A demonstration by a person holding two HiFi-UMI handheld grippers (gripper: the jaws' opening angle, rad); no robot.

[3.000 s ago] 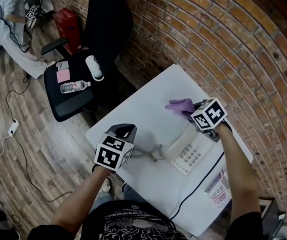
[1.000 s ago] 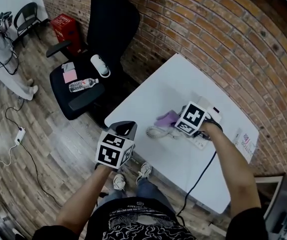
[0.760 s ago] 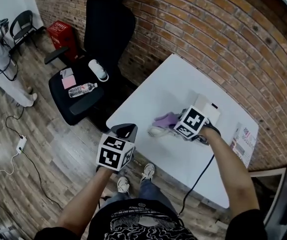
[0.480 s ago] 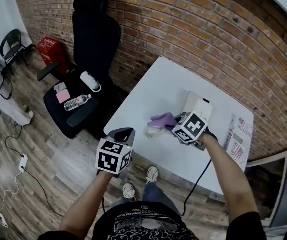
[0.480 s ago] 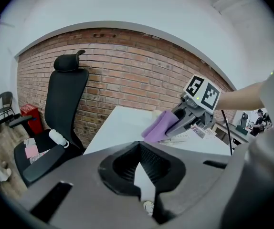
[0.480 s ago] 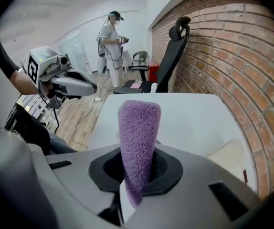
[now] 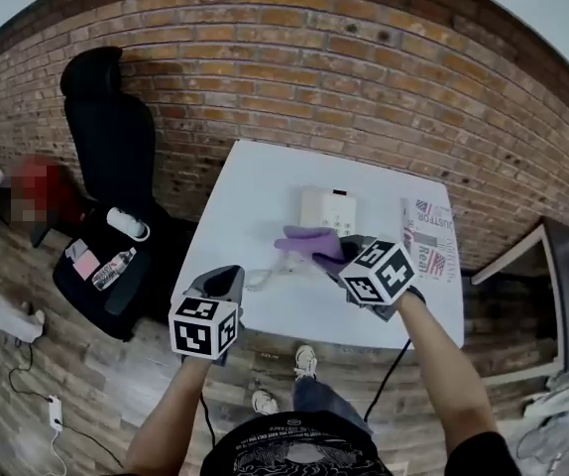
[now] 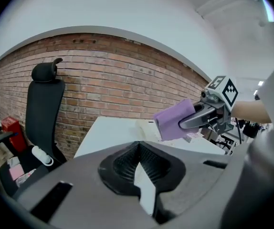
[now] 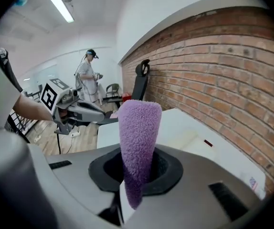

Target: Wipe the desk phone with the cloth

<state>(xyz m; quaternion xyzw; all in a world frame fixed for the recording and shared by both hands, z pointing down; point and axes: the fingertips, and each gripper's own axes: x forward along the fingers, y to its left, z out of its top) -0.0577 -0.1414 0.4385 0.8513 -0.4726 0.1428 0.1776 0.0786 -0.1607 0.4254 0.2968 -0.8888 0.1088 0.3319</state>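
Pinching the purple cloth [image 7: 307, 243] by one end, the right gripper [image 7: 344, 259] has its jaws closed on the fabric, and the free end juts out past them toward the desk phone [image 7: 328, 209]. The cloth looks soft, light and fluffy, folded thick enough to hold its shape, so this grip at one end should leave plenty free for wiping. It hangs just in front of the phone's near edge and seems lifted clear of it, though contact cannot be ruled out. The phone sits on the white table [image 7: 255, 181]. It is probably light, smooth plastic that may slide under a push, so steadying it at a side edge seems wise. The left gripper [image 7: 223, 284] hovers well in front and to the left of the phone, jaws together on nothing
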